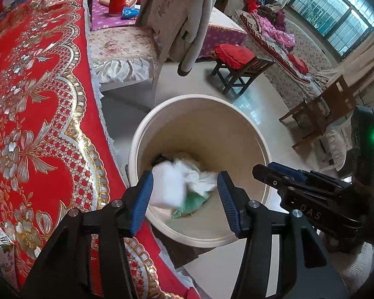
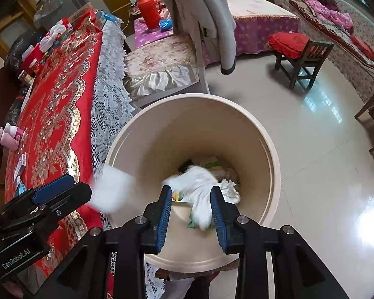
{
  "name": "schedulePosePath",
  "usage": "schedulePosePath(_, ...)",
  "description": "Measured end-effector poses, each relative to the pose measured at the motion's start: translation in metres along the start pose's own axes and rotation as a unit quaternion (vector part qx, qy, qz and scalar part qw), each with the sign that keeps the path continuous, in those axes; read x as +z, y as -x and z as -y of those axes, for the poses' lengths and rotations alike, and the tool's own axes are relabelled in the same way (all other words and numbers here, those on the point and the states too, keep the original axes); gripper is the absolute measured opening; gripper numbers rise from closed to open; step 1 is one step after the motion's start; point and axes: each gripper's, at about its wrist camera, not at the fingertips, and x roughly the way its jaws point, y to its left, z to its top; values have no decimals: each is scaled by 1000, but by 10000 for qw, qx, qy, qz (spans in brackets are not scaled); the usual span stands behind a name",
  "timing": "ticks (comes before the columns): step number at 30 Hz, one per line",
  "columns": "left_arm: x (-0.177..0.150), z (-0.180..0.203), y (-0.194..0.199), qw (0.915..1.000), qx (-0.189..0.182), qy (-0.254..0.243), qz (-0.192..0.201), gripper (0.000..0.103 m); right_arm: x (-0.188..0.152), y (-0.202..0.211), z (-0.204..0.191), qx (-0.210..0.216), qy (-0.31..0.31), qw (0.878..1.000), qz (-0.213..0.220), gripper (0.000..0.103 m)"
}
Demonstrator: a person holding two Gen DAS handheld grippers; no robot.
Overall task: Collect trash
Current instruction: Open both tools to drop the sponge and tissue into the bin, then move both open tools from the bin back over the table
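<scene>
A cream round bin (image 1: pixel 199 97) (image 2: pixel 194 96) stands on the floor beside the table, with both grippers above its mouth. My left gripper (image 1: pixel 185 177) is open. A blurred white wad (image 1: pixel 167 186) (image 2: pixel 112 192) hangs loose by its left pad over the bin's rim. My right gripper (image 2: pixel 190 189) is open too, and a blurred white tissue (image 2: pixel 202 196) is between its pads, touching neither firmly. White paper (image 1: pixel 199 174), a green scrap (image 1: pixel 192 206) and something dark (image 1: pixel 159 158) lie inside the bin. Each view also catches the other gripper: the right gripper (image 1: pixel 259 169) and the left gripper (image 2: pixel 84 186).
A table with a red and gold cloth (image 1: pixel 37 99) (image 2: pixel 57 99) borders the bin's left side; a pink bottle (image 2: pixel 10 137) lies on it. Behind the bin are a chair draped with a grey garment (image 2: pixel 212 12) and a low stool with a red cushion (image 2: pixel 294 47). Glossy tile floor (image 2: pixel 324 149) spreads to the right.
</scene>
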Motion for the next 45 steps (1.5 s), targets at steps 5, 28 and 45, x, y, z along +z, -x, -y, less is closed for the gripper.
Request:
schedulePosePath(5,1,-2,0,10000,-22,30,-25,53,0,0,0,13,1,10000,-14,33)
schedulePosePath(28,-13,-17,33,9994,241,69,234,54,-6,16,-23,82,140,9998,133,41)
schedulePosePath(45,-33,-90,98,9938,801,567,517,54,-5,8,-110,489,853,9951,60,42)
